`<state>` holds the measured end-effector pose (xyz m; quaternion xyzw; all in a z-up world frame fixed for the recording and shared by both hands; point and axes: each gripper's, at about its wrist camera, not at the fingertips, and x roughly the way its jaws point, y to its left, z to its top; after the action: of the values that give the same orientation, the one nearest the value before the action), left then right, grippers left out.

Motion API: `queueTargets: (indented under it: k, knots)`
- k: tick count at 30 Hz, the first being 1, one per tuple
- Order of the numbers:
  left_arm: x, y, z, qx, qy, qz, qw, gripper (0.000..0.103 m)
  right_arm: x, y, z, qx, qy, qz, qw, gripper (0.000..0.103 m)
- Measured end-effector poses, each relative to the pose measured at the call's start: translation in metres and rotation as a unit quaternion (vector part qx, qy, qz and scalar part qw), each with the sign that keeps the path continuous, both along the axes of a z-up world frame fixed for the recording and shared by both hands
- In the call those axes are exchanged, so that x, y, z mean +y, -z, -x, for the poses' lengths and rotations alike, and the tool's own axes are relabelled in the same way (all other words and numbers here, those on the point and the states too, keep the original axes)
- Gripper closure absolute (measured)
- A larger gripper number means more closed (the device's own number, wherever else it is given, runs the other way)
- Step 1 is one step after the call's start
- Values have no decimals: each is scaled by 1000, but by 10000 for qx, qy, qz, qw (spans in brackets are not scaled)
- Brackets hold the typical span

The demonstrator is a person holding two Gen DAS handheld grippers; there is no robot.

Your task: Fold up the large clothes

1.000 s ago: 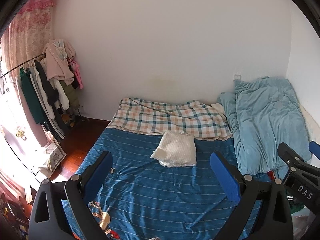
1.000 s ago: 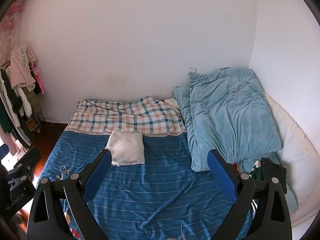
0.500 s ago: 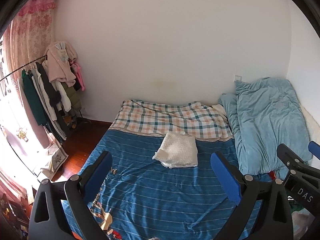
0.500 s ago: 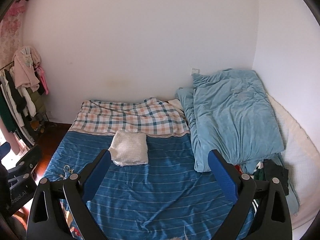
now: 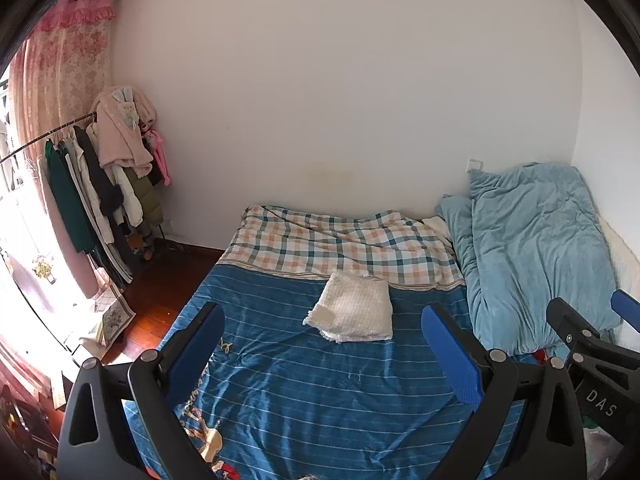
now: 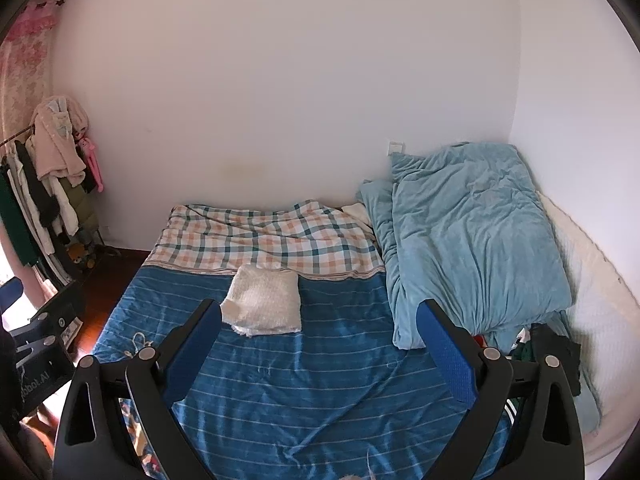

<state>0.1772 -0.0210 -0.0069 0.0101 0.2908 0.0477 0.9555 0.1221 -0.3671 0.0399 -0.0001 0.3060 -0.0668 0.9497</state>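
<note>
The left gripper [image 5: 324,348] hangs above the near end of the bed with its blue-padded fingers [image 5: 196,344] spread wide and nothing between them. The right gripper [image 6: 318,344] is held the same way, jaws far apart and empty, beside the left one; each shows at the edge of the other's view.

Straight ahead of both tools, beyond the fingertips and well apart from them, a folded white garment [image 5: 352,312] lies flat on the blue striped bedspread [image 5: 340,392]. It is a thick, nubbly knit folded into a rough square, with a loose edge showing at its near left corner. Its far edge just reaches the border of a checked sheet [image 5: 340,244] that covers the far end of the bed up to the white wall [image 5: 340,80].

To the right of the grippers a light blue duvet [image 6: 472,240] is heaped along the side of the bed, running to the far corner. At its near end, dark clothes [image 6: 556,352] are bunched beside the right gripper's right finger, next to a white quilted cover [image 6: 600,320] against the side wall.

To the left, past the bed's edge, is a dark wooden floor [image 5: 160,292], and beyond it a clothes rail [image 5: 100,184] hung with coats, a pink fleece draped on its far end. A pink floral curtain [image 5: 68,68] hangs behind the rail.
</note>
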Motion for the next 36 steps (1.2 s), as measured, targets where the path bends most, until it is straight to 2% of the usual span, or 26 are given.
queueTargets:
  k: [20, 36]
  knots:
    - [-3, -3, 5, -24, -29, -6, 10000, 2, 0, 1, 8, -28, -28, -50, 10000, 3]
    - [-1, -7, 9, -46, -90, -22, 9999, 2, 3, -1, -4, -35, -108, -58, 9999, 3]
